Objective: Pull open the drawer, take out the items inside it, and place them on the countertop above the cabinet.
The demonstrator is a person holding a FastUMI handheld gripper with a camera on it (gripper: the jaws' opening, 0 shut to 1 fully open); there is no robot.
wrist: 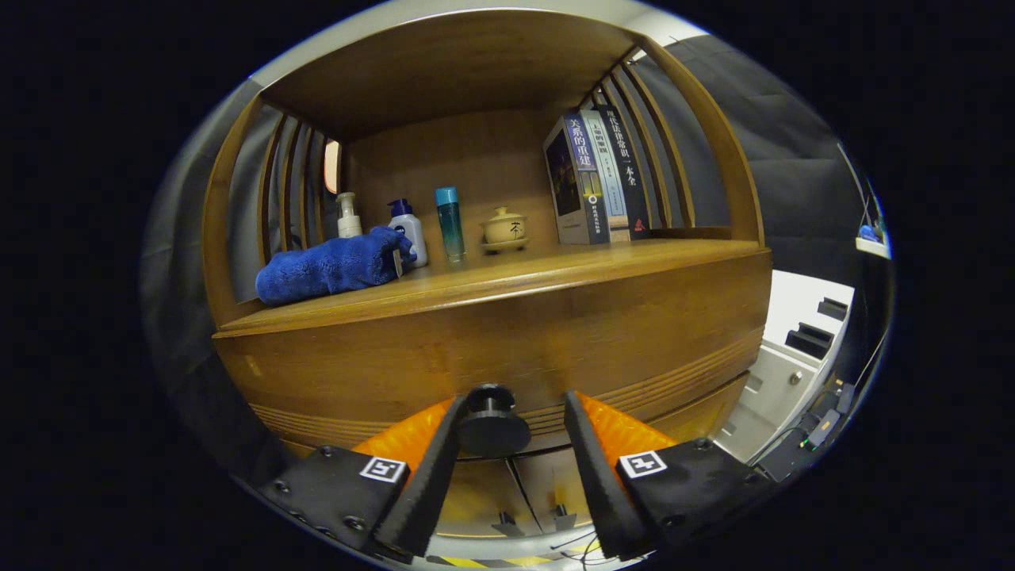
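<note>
Facing the drawer [507,349] front | our gripper [511,408] fingers stand apart around its round knob [492,424], left finger touching or nearly so, right one clear | beyond and above us, countertop [571,266] holds a blue towel [333,266], bottles, books.

The leftmost book [576,182] on the counter [492,277] bears 关系的重建 down its spine, and the rightmost book [626,170] ends in 一本全. The small lidded pot [504,228] shows a single dark character, too small to read.
</note>
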